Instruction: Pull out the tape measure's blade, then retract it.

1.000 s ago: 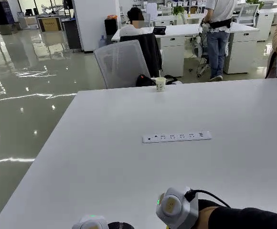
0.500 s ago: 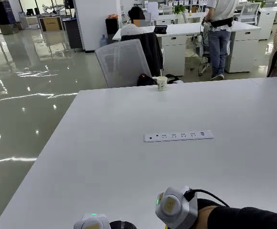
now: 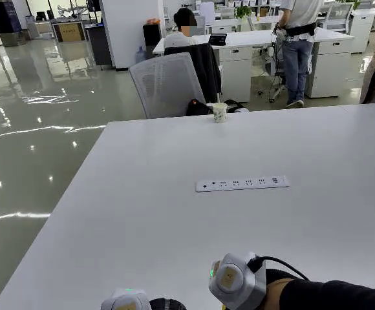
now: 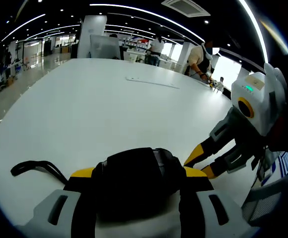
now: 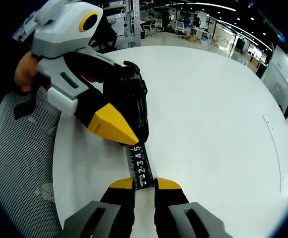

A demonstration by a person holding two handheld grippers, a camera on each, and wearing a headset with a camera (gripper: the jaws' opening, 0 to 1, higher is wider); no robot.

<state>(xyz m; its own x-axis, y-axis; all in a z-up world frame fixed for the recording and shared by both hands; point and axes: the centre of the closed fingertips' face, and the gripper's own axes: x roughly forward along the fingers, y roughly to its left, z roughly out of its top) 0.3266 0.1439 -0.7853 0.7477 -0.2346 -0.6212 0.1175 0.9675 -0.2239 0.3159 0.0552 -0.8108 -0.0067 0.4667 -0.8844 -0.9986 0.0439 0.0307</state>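
My right gripper has its jaws drawn narrow, pinching the free end of the blade. The yellow jaw tips meet the steel from either side. A short run of blade is exposed, and its numerals 2 to 5 are readable. It lies flat just above the white table.

The blade leads straight into the black tape measure case, near me at the table's near edge. My left gripper is clamped on that case, one jaw on each flank. In the left gripper view the case bulges up between the jaws. A black wrist strap trails from it to the left across the tabletop. The two grippers face each other, close but apart, joined by the blade alone.

Farther out, a white power strip lies mid-table, well apart from the tool. A paper cup stands at the far edge. Beyond it is a grey mesh office chair.
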